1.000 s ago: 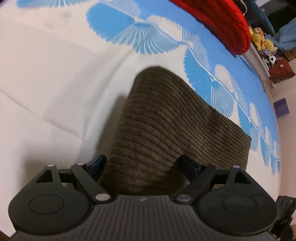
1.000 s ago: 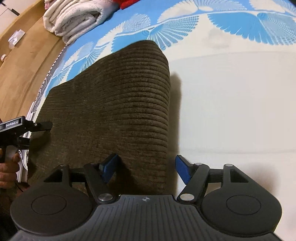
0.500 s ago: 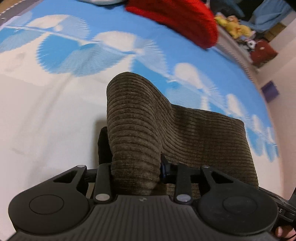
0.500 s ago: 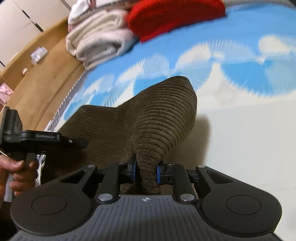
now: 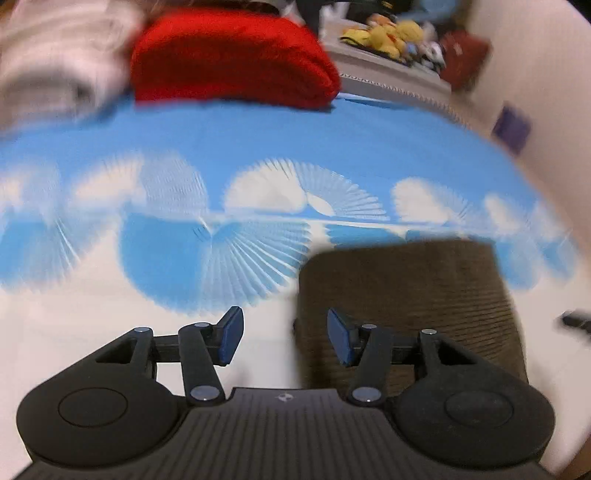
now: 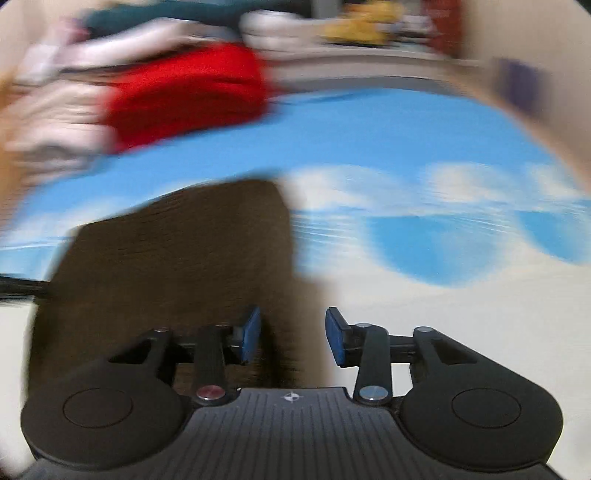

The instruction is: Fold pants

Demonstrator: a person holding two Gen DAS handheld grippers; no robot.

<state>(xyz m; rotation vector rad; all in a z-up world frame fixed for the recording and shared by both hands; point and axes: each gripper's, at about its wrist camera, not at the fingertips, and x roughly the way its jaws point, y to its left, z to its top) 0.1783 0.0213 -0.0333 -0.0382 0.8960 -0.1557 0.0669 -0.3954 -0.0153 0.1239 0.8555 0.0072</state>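
Observation:
The brown corduroy pants [image 5: 406, 295] lie folded into a compact rectangle on the blue and white bed cover. In the left wrist view they sit ahead and to the right of my left gripper [image 5: 284, 338], which is open and empty at their left edge. In the right wrist view the pants [image 6: 177, 258] lie ahead and to the left. My right gripper [image 6: 291, 338] is open and empty over their right edge. Both views are blurred by motion.
A red folded blanket [image 5: 229, 55] and pale folded towels [image 5: 48, 70] lie at the far side of the bed [image 5: 184, 147]. Stuffed toys [image 5: 388, 33] sit on a shelf beyond. The other gripper's tip [image 6: 22, 286] shows at the left edge.
Both grippers were shut on a lifted fold of the pants half a second ago. Now both are open, the fold lies flat on the pants, and both cameras have swung up.

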